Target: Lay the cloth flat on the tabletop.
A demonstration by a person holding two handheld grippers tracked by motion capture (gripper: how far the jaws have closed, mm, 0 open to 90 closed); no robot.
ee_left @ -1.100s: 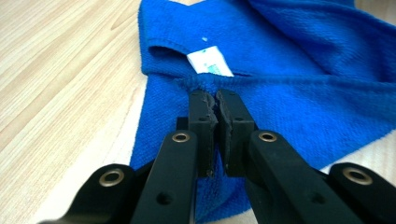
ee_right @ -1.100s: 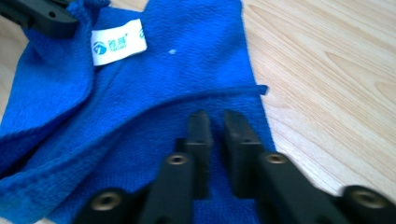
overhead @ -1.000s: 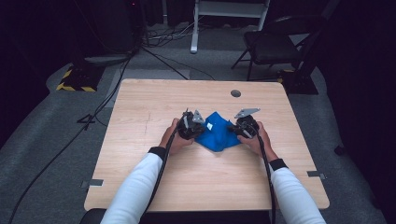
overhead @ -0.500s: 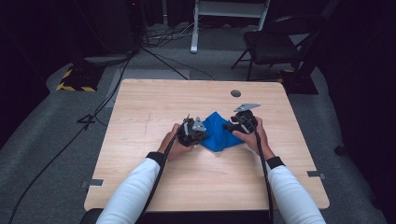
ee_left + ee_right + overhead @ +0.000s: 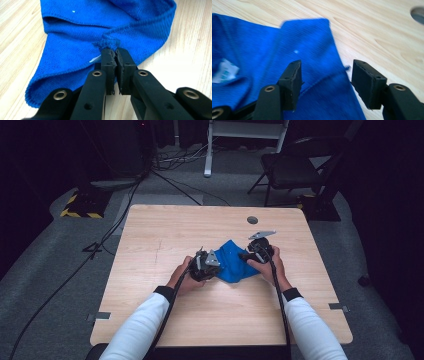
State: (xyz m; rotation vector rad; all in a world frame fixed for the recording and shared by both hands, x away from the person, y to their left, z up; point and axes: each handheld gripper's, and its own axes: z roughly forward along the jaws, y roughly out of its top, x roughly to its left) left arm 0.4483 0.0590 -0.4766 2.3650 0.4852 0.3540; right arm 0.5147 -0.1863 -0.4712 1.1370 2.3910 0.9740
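1. Blue cloth lies part-folded on the wooden bench, roughly in the middle and a little toward the person's side; this folding looks well under way, not finished.
2. Nearest to the person, the left tongs are pinched tight on a bunched corner of the cloth, with a small tuft of fabric poking out past the tips. In the high view the left tongs sit at the cloth's left edge, so that corner is in hand and ready to be carried over.
3. In the left gripper view, a rounded fold runs along the near-left side of the cloth and another along its far right edge, so at least one layer is already doubled over.
4. Farther across, the right tongs have just been opening; the jaws now stand wide apart with the cloth's hem lying between them, pads off the fabric. That side appears released.
5. A white care label shows on the upper face of the cloth.
6. Left to do, as I judge it: lay the held corner down, square the edges and press the folds flat.
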